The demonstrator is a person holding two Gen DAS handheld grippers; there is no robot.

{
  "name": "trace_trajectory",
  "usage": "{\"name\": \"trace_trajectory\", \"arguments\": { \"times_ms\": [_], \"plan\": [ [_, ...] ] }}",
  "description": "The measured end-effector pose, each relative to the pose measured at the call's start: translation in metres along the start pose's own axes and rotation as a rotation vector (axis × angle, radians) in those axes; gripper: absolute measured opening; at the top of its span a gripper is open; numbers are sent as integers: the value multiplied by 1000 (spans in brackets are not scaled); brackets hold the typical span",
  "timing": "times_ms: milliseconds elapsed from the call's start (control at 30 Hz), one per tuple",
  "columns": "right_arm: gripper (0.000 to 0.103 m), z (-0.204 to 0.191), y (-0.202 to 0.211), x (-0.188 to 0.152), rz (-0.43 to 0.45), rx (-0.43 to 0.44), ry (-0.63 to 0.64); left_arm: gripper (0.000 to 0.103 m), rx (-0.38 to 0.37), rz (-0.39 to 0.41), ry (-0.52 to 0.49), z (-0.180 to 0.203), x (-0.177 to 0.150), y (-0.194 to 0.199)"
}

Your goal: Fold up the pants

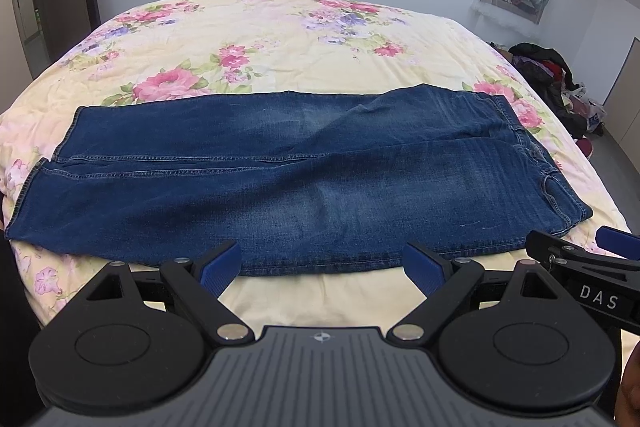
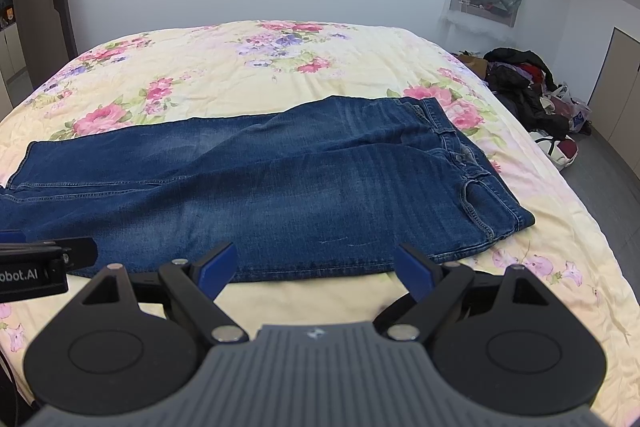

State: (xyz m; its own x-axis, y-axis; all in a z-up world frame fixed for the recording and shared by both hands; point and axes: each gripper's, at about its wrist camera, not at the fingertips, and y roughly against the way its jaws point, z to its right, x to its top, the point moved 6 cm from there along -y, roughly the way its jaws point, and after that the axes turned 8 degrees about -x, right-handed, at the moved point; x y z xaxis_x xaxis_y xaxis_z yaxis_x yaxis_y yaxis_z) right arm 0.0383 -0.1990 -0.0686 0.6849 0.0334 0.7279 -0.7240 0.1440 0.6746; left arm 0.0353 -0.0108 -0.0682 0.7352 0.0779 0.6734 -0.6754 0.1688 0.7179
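We hold our left tongs (image 1: pixel 322 265) and right tongs (image 2: pixel 316 267) spread wide and empty, side by side just above the near edge of the jeans (image 1: pixel 280 179). The jeans lie flat across the bed (image 1: pixel 280 27), on its flowered cover, legs together, waistband to the right and hems to the left. On the floor beyond the bed's right side sits a pile of clothes (image 2: pixel 528 87).

Even, bright light; sharp; fisheye-bent edges.
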Motion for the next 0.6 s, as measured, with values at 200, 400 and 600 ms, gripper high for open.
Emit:
{"name": "trace_trajectory", "arguments": {
  "times_ms": [200, 400, 600],
  "plan": [
    [82, 26, -16, 10, 15, 32, -52, 103, 22, 11, 124, -52, 7, -9],
    [82, 91, -69, 19, 20, 80, -206, 103, 134, 26, 356, -144, 7, -30],
    [82, 180, -134, 17, -26, -9, -354, 103, 113, 17, 671, -227, -16, -56]
  ]
}}
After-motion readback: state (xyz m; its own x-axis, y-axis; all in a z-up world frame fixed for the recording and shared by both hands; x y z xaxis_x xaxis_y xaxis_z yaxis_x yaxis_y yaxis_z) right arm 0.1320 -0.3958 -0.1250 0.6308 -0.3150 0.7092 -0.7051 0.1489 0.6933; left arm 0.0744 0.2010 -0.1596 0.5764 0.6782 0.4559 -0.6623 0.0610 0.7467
